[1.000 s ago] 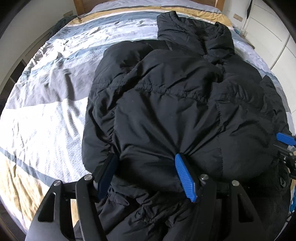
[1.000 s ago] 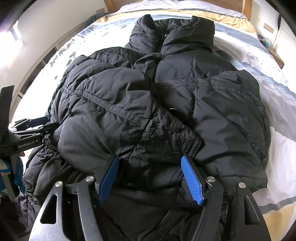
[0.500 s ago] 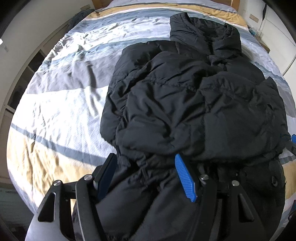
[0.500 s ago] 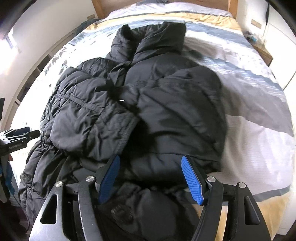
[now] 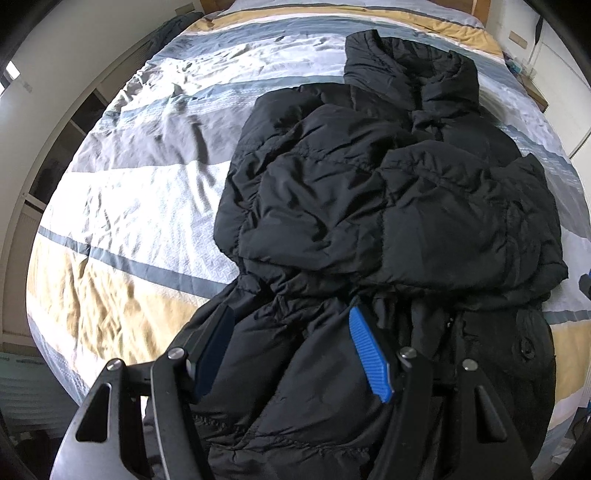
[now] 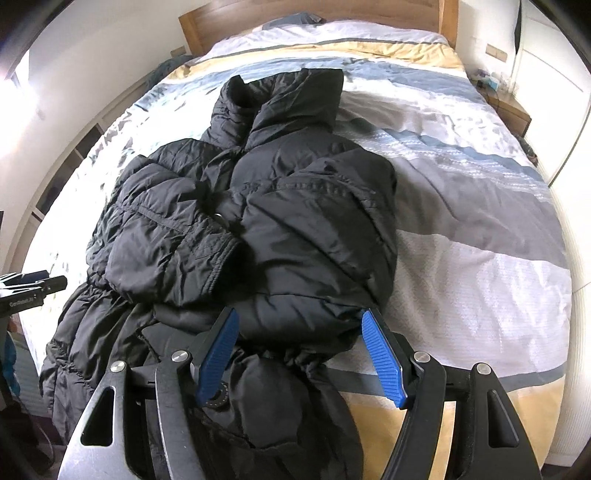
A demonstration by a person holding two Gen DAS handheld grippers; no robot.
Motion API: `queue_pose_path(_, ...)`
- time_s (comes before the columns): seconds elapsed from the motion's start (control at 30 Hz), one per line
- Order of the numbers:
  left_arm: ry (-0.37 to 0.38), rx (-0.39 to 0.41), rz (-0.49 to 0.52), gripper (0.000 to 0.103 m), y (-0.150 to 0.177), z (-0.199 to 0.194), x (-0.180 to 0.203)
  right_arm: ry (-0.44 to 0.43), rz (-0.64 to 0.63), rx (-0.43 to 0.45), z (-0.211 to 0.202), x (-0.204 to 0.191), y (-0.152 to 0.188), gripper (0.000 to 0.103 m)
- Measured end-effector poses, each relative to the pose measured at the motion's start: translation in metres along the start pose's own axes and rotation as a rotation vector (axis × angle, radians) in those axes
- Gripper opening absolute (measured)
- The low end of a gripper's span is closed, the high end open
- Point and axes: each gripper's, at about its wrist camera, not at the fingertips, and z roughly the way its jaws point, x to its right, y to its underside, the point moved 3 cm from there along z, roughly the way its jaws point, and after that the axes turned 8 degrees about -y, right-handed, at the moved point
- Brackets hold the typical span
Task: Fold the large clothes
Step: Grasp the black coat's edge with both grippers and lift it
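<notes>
On the bed: black puffy quilted jacket (image 5: 388,206) is lying across the striped grey, white and mustard bedspread (image 5: 122,206), collar toward the wooden headboard (image 6: 314,16).
Sleeves: both are lying folded over the chest.
Hem: it is hanging over the near edge of the bed.
Left tool (image 5: 291,350): its blue pads are standing apart over the hem, gripping nothing.
Right tool (image 6: 299,356): its pads are also standing apart, straddling bunched fabric without pinching it.
</notes>
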Motion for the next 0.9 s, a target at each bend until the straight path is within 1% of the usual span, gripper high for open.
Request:
queue_pose_path(0.13,0.003,-0.016,0.005,0.063,-0.008,0.016,-0.004,0.055,0.005,0.000,0.001,0.004,-0.002,0.068)
queue_pose_path(0.23,0.015,-0.028,0.008,0.063,-0.018,0.030,-0.005,0.076,0.022,-0.005,0.003,0.007,-0.004,0.068)
queue_pose_path(0.33,0.020,-0.007,0.012,0.063,-0.033,0.035,-0.008,0.085,0.037,-0.013,0.008,0.011,-0.009,0.068)
queue_pose_path(0.4,0.035,0.017,0.005,0.063,-0.051,0.036,-0.013,0.089,0.044,-0.011,0.012,0.015,-0.018,0.068)
queue_pose_path(0.5,0.057,0.051,0.006,0.063,-0.088,0.043,-0.021,0.092,0.060,0.002,0.022,0.026,-0.040,0.068)
queue_pose_path(0.53,0.066,0.060,0.009,0.063,-0.105,0.047,-0.023,0.092,0.065,0.004,0.026,0.028,-0.046,0.068)
queue_pose_path(0.67,0.126,0.089,-0.001,0.063,-0.167,0.066,-0.023,0.071,0.082,0.029,0.049,0.044,-0.091,0.069)
queue_pose_path(0.8,0.203,0.128,-0.010,0.063,-0.235,0.089,-0.011,0.002,0.122,0.074,0.075,0.063,-0.147,0.072)
queue_pose_path(0.83,0.230,0.134,-0.014,0.063,-0.255,0.096,-0.005,-0.027,0.139,0.090,0.084,0.069,-0.162,0.073)
queue_pose_path(0.9,0.280,0.142,-0.019,0.063,-0.291,0.111,0.008,-0.057,0.163,0.112,0.101,0.078,-0.194,0.075)
